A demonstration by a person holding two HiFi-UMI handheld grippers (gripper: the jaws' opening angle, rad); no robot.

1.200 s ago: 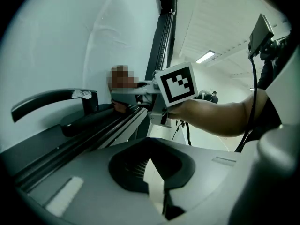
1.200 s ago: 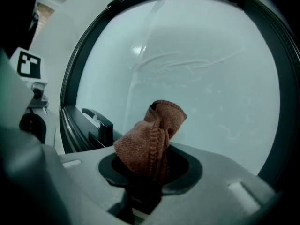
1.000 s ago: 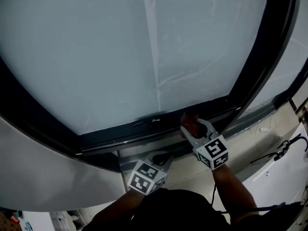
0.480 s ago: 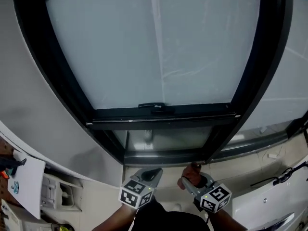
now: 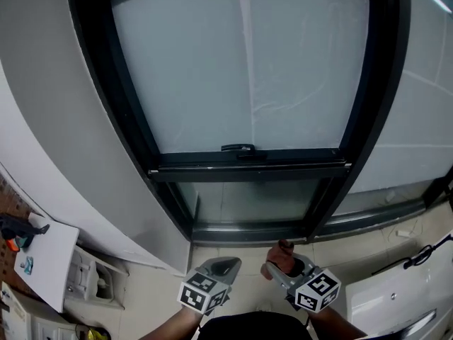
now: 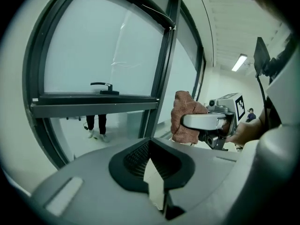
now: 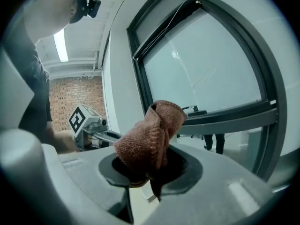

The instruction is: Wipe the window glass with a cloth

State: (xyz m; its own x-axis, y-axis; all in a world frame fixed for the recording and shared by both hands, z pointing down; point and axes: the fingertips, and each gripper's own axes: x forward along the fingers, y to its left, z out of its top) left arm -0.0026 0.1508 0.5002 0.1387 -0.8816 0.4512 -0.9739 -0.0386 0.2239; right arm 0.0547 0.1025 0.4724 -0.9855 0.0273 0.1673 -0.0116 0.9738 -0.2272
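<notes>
The window glass (image 5: 241, 69) fills the upper head view inside a dark frame, with a black handle (image 5: 239, 148) on its lower rail. Both grippers hang low, well below and short of the glass. My right gripper (image 5: 282, 263) is shut on a brown cloth (image 5: 279, 253), which bunches up out of its jaws in the right gripper view as the cloth (image 7: 150, 142). My left gripper (image 5: 224, 265) sits beside it, jaws together with nothing between them. From the left gripper view the cloth (image 6: 186, 117) appears to the right, the glass (image 6: 103, 50) ahead.
A grey wall (image 5: 56, 119) flanks the window on the left. A white shelf (image 5: 42, 261) with small items sits at lower left, a white surface with black cables (image 5: 407, 261) at lower right. A person's legs (image 6: 96, 125) show through the lower pane.
Both grippers have drawn back and down from the window's lower frame, where the cloth was close a second ago. The head view now takes in more wall and floor.
</notes>
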